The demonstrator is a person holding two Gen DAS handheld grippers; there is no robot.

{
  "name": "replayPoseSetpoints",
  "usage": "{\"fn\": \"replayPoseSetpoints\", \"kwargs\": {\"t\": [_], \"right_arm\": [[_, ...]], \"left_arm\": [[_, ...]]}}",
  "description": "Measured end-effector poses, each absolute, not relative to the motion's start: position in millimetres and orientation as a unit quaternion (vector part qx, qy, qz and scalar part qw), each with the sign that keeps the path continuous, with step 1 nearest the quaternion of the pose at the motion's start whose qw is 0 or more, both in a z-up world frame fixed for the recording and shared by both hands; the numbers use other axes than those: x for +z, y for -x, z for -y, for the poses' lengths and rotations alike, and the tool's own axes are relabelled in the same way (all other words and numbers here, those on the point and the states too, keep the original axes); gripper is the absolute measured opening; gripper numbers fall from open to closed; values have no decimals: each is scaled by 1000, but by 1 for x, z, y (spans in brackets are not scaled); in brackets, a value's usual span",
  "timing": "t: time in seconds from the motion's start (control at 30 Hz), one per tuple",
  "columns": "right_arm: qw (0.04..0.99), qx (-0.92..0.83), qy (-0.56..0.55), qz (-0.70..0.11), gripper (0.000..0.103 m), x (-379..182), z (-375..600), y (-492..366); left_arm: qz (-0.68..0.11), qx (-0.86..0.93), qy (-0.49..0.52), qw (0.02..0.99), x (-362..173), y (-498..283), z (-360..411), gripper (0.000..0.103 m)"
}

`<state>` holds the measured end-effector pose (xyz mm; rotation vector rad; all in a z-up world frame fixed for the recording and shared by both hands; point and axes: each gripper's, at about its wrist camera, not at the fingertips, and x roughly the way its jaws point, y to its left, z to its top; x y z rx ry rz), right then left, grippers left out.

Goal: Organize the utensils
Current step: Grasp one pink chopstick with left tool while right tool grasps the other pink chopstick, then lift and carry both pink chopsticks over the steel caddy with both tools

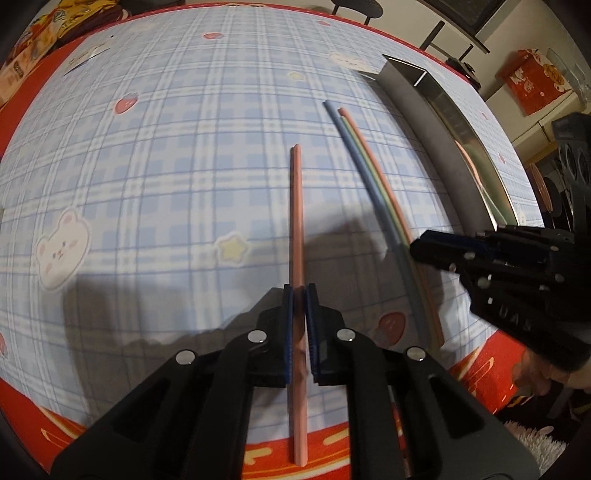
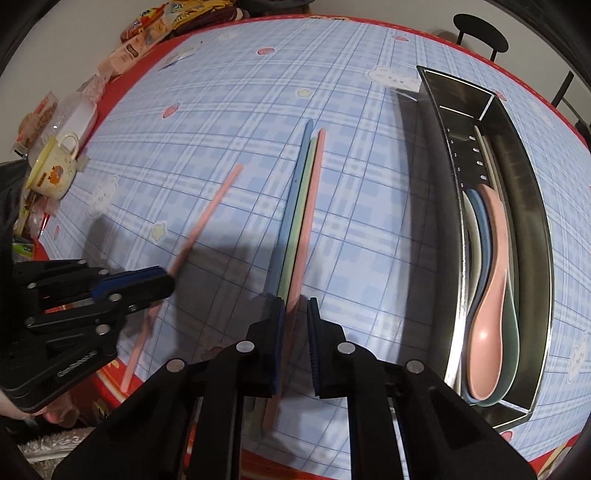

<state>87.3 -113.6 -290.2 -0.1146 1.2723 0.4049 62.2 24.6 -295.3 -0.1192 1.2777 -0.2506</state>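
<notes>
Chopstick (image 1: 297,221), pink, points straight ahead, pinched in left tongs (image 1: 299,332).

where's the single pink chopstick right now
The single pink chopstick lies on the table, clamped by the left gripper, left of the blue, green and pink chopstick bundle.

Blue, green and pink chopsticks (image 2: 295,218) lie on a blue plaid tablecloth (image 2: 229,122).

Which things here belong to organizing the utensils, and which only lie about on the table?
For the job:
- single pink chopstick, held in left gripper
- three chopsticks together, under right gripper
- metal tray
- spoons inside it

Lying about:
- yellow cup
- snack packets
</notes>
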Motion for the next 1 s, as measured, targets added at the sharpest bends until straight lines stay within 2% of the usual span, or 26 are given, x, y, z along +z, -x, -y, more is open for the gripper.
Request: {"fn": "replayPoseSetpoints", "kwargs": {"t": [1.0], "right_arm": [[798,168,101,-570,11,-297,101,-96]], "left_arm": [[-584,-123,55,801,-297,-59,-35,13]]}}
